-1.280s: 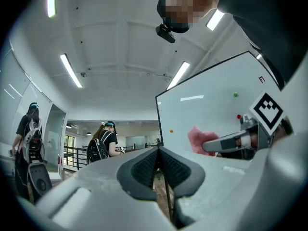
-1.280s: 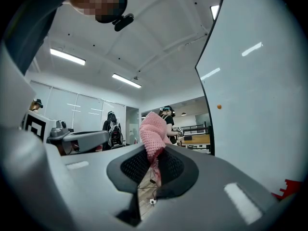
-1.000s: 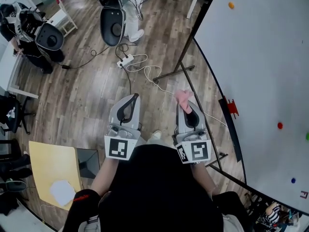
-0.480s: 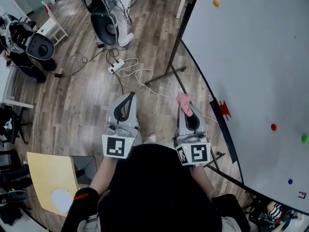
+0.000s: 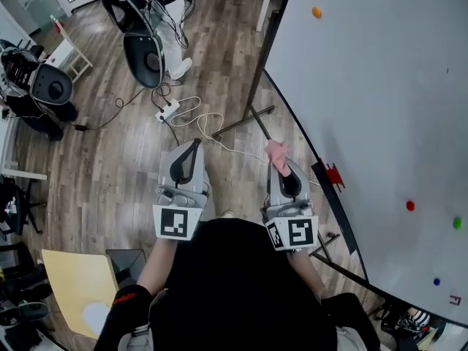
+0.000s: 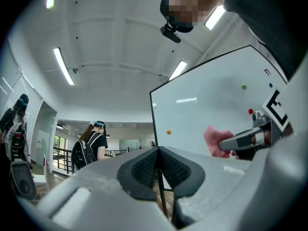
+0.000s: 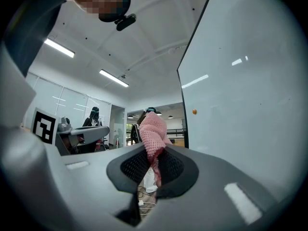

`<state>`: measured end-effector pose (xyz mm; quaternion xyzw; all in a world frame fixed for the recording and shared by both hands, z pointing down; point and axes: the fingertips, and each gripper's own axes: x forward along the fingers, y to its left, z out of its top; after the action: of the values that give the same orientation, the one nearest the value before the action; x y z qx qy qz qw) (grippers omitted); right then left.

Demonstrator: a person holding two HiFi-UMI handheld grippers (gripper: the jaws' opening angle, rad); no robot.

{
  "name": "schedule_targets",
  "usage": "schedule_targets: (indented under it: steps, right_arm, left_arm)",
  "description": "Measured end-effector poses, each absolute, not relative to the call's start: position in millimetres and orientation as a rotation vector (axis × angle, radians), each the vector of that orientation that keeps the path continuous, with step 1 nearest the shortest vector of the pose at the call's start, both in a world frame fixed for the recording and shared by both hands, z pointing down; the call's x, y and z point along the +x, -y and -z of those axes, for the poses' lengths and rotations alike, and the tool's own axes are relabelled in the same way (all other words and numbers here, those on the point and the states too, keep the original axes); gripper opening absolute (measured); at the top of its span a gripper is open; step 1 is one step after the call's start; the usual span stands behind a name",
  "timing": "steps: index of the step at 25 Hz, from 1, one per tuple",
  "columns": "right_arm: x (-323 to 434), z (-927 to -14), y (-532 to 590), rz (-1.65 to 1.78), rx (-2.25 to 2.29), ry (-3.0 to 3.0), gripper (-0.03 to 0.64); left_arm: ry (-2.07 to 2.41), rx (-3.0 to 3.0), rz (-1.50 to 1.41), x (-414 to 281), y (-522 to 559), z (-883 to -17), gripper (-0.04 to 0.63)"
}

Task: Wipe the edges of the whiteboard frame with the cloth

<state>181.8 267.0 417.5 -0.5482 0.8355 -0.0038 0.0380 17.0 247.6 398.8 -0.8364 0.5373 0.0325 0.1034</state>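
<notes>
In the head view, the cloth (image 5: 276, 151) is held by the right gripper (image 5: 280, 159) near but off the whiteboard frame (image 5: 292, 121) — likely poised for wiping; in the left gripper view, the left gripper (image 6: 157, 163) is closed on nothing; in the right gripper view, the cloth is clamped between the jaws.

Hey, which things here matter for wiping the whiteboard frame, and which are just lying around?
For the job: pink cloth, right gripper clamped on it, whiteboard.
Lying about: power strip, office chair, yellow table, empty left gripper.
</notes>
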Motion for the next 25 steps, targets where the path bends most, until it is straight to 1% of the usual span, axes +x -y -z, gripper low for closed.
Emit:
schedule_targets:
  steps: [11,20,25]
  right_arm:
    - [187.6,-420.5,-198.7,-0.013,-1.869,-2.467,0.028]
    - [169.9,-415.0,-141.4,-0.003,-2.012,-2.393,0.028]
    - [162.2,-395.0,-107.9,-0.026,-2.152,-2.325,0.028]
  left_arm:
    - [-1.419,-2.578,-0.103,26.4,-158.4,-407.3,0.002]
    - [-1.269,-2.673,-0.158,23.3,-78.0,-396.4,0.002]
    - [-1.135,-2.745,-0.186,23.6,-29.5,-378.3,0.002]
